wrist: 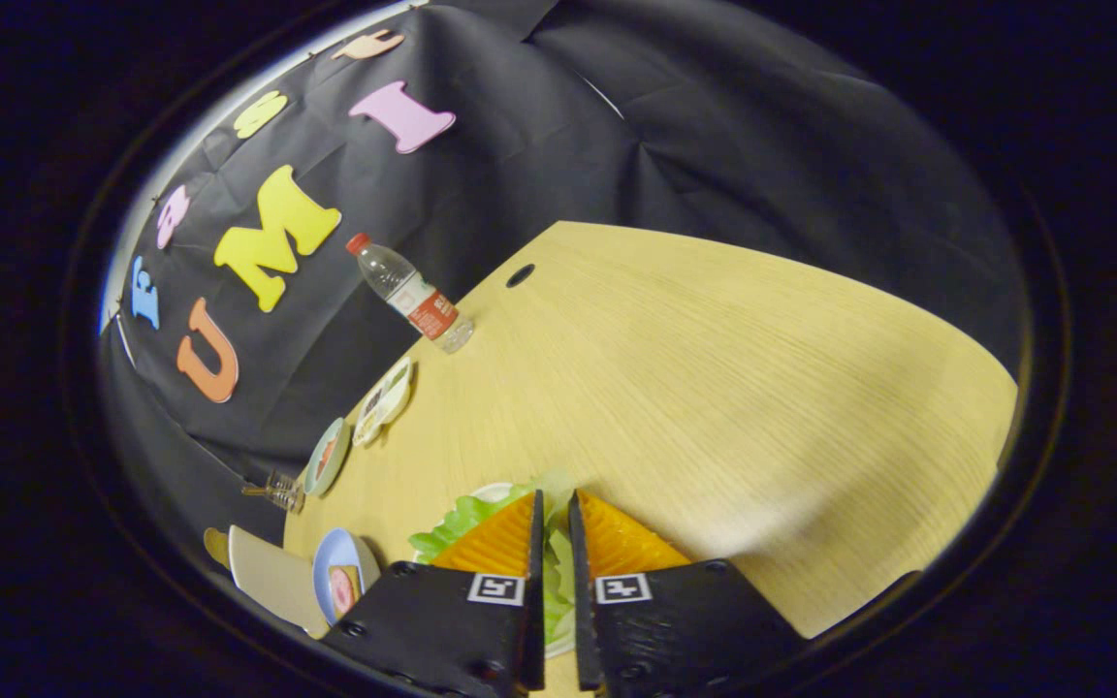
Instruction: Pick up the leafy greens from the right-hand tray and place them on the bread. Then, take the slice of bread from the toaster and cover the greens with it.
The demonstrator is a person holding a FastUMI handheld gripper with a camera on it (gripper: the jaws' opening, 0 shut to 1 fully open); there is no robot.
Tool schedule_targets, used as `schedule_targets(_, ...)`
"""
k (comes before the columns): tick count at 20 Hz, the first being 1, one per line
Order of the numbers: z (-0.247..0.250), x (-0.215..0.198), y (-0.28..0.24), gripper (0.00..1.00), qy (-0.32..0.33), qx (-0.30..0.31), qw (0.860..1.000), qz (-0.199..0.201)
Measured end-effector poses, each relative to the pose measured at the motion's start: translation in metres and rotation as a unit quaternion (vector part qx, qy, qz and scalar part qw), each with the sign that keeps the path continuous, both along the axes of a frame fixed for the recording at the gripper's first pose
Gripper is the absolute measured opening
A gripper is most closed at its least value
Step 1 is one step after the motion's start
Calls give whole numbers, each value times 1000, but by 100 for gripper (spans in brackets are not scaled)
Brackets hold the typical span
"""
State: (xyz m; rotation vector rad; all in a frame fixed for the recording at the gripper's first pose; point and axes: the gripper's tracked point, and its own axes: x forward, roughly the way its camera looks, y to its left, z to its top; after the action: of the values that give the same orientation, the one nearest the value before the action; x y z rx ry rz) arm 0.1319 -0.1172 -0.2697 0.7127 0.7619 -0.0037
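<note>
The gripper (551, 504) has its two fingers drawn close together, with only a narrow gap, and a fold of the leafy greens (462, 522) sits pinched in that gap. More of the greens spread to the fingers' left, over a white tray (493, 491). Beyond them stretches the wooden table (714, 388), where a water bottle (411, 294) stands at its far edge.

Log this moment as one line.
gripper: shut on crinkled green lettuce leaf | white plate beneath | pale wooden table ahead
</note>
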Motion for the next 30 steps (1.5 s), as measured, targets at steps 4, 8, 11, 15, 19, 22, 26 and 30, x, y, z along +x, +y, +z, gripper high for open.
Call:
schedule_targets(4,15,9,-8,6,-35,-43,998,13)
schedule_targets(8,32,5,2,0,-62,-23,998,17)
schedule_targets(11,63,-3,15,0,-91,-6,996,21)
schedule_targets(15,117,-17,44,0,-142,9,990,24)
schedule_targets(19,167,-34,93,0,-191,21,981,40)
schedule_targets(22,192,-44,142,0,-217,35,974,56)
schedule_targets(26,196,-50,220,0,-227,56,969,78)
schedule_targets(30,182,-50,291,0,-215,87,968,95)
